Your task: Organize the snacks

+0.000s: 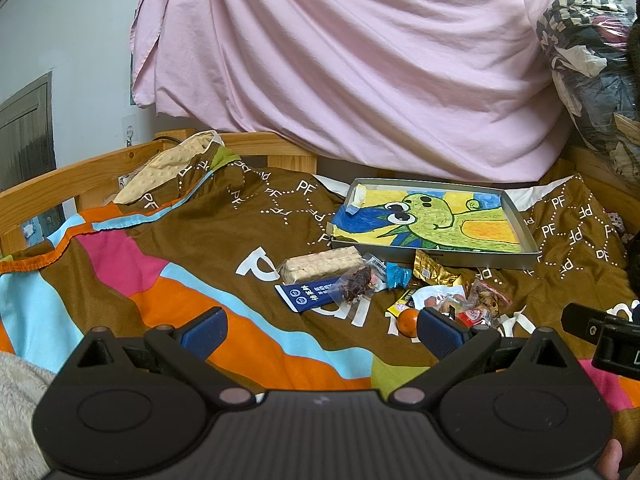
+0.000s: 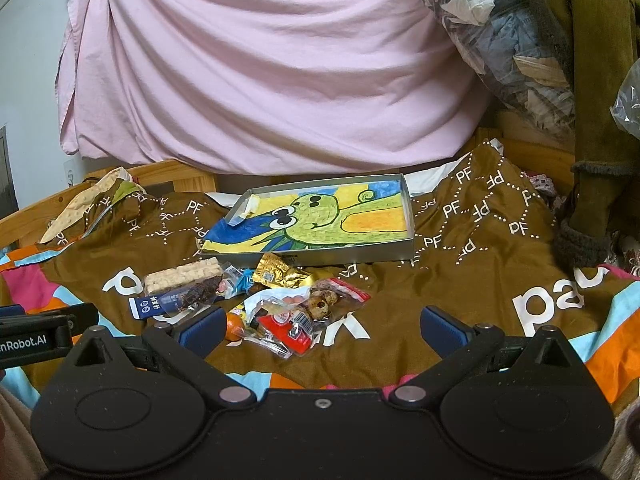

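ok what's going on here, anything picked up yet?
Nothing yet. A person holds a hand-held gripper in each hand over a bed; the left hand-held gripper and the right hand-held gripper are both open and empty. The snacks sit in a loose pile on the brown bedspread: a wafer pack, a blue sachet, a gold packet, a small orange and several clear-wrapped items. The shallow tray with the cartoon drawing, just behind the pile, holds no snacks.
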A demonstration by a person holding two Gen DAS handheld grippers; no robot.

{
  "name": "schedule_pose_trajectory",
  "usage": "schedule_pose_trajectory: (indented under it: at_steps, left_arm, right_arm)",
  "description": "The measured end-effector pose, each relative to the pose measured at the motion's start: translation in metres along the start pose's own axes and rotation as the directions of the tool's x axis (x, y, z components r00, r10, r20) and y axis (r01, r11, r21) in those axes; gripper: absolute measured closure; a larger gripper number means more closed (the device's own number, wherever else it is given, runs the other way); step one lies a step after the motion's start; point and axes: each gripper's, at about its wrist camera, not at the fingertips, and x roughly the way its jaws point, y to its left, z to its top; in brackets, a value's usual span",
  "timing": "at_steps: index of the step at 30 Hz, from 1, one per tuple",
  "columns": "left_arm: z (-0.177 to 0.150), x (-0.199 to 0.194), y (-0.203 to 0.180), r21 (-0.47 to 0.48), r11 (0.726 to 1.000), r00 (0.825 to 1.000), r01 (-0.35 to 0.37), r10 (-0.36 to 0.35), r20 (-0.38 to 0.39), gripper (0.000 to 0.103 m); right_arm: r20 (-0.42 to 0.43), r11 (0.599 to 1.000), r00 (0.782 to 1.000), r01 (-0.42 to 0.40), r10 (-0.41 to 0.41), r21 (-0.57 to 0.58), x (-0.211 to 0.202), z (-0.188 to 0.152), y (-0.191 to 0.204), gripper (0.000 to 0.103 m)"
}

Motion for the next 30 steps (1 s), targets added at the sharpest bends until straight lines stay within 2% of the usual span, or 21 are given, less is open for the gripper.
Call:
schedule_pose_trajectory:
  at_steps: [20,30]
  left_arm:
    - [-0.0015,0.0012,0.0025,0.007,1.000,1.000,-0.004,0.004,-0.004,0.000]
    - [0.0013,0.0092,0.0047,-0.016,1.000,0.999,-0.007,0.006,-0.047,0.000]
  right_arm:
    - [-0.013,1.000,1.000,0.026,-0.026,0.002,0.0025,-0.0021,-0.0026,0.001]
    - [-0.048,1.000,0.999,0.024,-0.024,0.012,0.0081,0.0067,-0.0006,0.001]
